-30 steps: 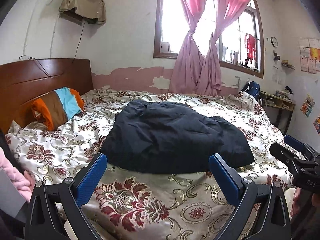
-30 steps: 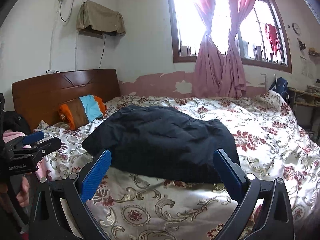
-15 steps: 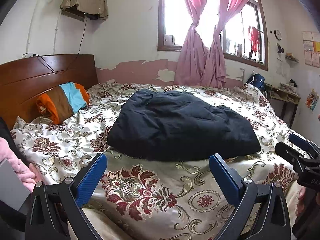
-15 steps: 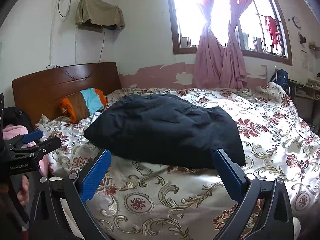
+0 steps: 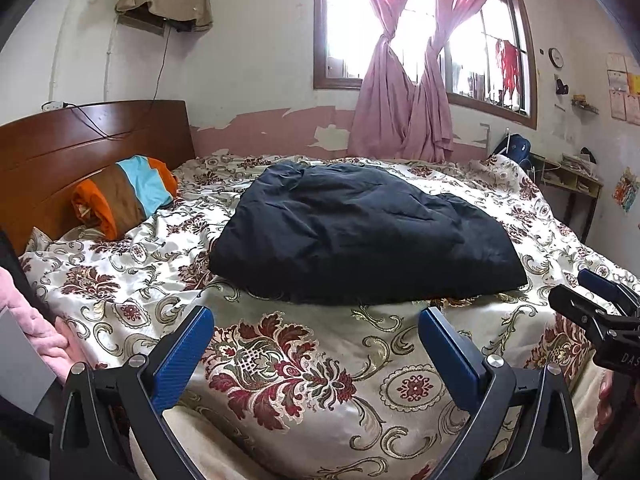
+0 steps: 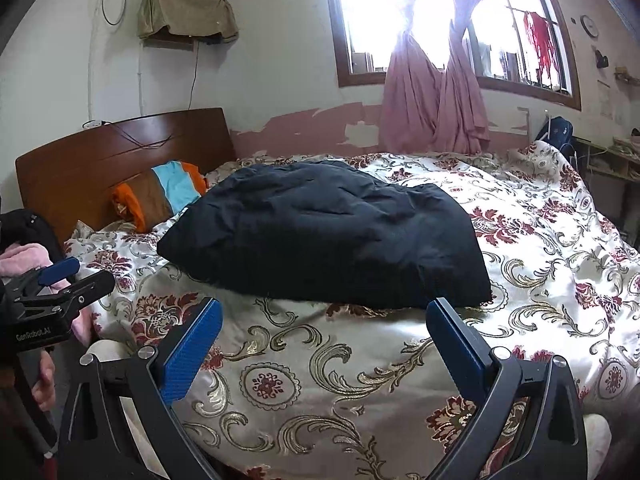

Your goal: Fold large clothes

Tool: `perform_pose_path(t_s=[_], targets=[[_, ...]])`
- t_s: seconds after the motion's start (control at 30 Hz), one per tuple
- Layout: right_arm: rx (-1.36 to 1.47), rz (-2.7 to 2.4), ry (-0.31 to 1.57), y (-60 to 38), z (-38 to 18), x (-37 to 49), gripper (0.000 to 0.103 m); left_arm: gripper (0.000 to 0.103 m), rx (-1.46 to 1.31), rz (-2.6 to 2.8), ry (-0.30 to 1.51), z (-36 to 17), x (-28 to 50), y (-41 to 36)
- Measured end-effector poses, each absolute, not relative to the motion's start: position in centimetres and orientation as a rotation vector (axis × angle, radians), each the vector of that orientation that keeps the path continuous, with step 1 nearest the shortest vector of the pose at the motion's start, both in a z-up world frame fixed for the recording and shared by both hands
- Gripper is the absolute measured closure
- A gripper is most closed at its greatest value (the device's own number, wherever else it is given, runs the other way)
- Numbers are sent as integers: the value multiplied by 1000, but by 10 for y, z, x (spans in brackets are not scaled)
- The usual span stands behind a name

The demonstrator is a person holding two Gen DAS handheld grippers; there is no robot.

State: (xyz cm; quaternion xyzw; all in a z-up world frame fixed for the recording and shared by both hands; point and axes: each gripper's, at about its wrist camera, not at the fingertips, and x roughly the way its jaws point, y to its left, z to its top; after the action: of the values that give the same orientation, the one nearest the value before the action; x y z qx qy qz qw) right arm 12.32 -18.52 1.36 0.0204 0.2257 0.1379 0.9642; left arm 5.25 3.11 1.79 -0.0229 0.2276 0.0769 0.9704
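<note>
A large dark navy garment (image 5: 360, 232) lies in a folded, puffy slab in the middle of the bed, also in the right wrist view (image 6: 328, 236). My left gripper (image 5: 316, 320) is open and empty, held above the bed's near edge, short of the garment's front hem. My right gripper (image 6: 324, 314) is open and empty, at the same distance from the hem. Each gripper shows at the other view's edge: the right one (image 5: 592, 300), the left one (image 6: 68, 280).
The bed has a floral quilt (image 5: 288, 364) and a wooden headboard (image 5: 80, 152) at left. A striped orange, brown and blue pillow (image 5: 124, 192) lies by the headboard. A window with pink curtains (image 5: 404, 92) is behind. A shelf unit (image 5: 568, 180) stands at far right.
Both grippers have risen and tilted down slightly, so the garment sits lower and nearer in the views. The garment has not moved. Both grippers stay open.
</note>
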Motion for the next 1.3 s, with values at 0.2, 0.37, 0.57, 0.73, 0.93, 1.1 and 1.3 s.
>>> perform_pose_path(t_s=[0.2,0.37,0.57,0.73,0.93,1.1,1.3], targets=[[48,274,460,-185,12,124,3,0,-54,152,459,17,52,29],[54,269,461,-186,12,124,3,0,-54,151,460,17,51,29],[53,270,460,-186,12,124,3,0,-53,152,459,17,51,28],[54,270,461,-186,12,124,3,0,-53,150,457,18,51,28],[53,270,460,-186,12,124,3,0,-55,149,458,18,51,28],[53,265,463,-186,11,124,3,0,-67,143,464,17,51,29],[53,265,463,-186,11,124,3,0,-69,143,465,17,51,30]])
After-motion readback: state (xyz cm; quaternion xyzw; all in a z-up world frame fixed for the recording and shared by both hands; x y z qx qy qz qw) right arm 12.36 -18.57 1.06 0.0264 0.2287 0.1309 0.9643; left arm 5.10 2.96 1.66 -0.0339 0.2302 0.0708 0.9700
